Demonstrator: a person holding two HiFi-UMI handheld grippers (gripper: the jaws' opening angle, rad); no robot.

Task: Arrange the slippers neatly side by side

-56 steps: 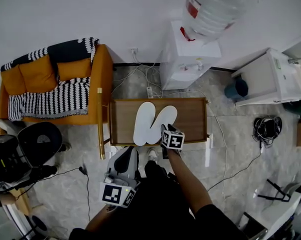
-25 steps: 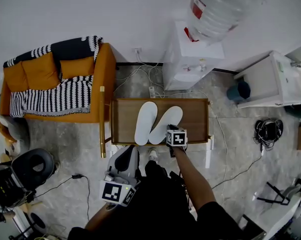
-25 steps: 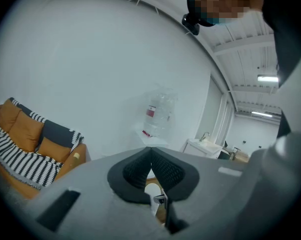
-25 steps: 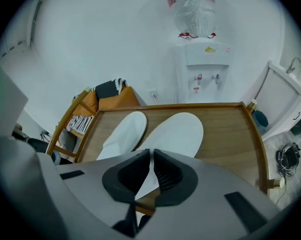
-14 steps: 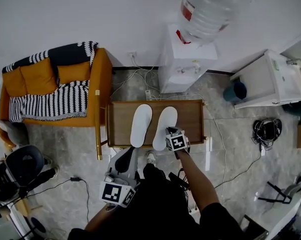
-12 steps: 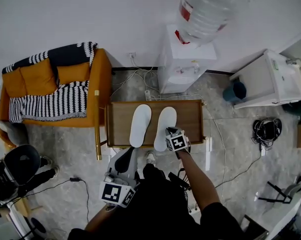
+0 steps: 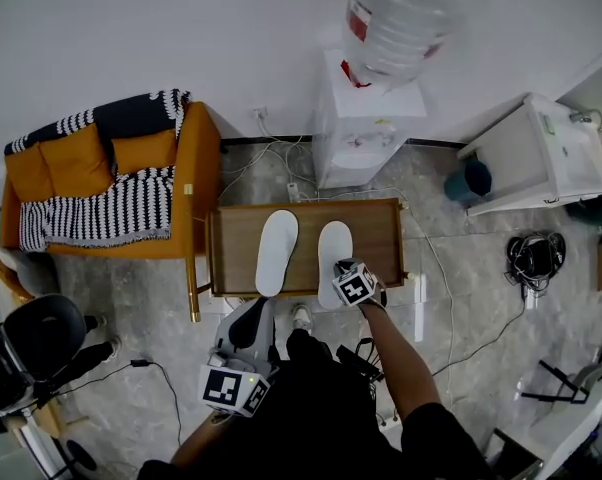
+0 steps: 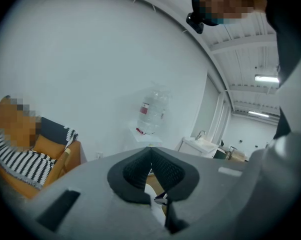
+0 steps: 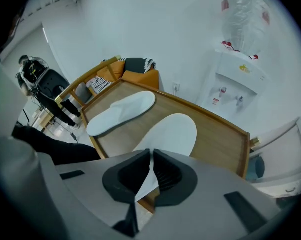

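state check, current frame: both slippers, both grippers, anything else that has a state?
left slipper: flat on the table, free, toe pointing away.
right slipper: flat beside it, not touching it, heel pinched at the near edge.
right gripper: shut on the right slipper's heel.
left gripper: shut, empty, held short of the table.
water bottle: upside down on the dispenser.

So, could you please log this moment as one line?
right gripper: shut on right slipper heel | left slipper: flat on table, alongside | left gripper: shut, empty
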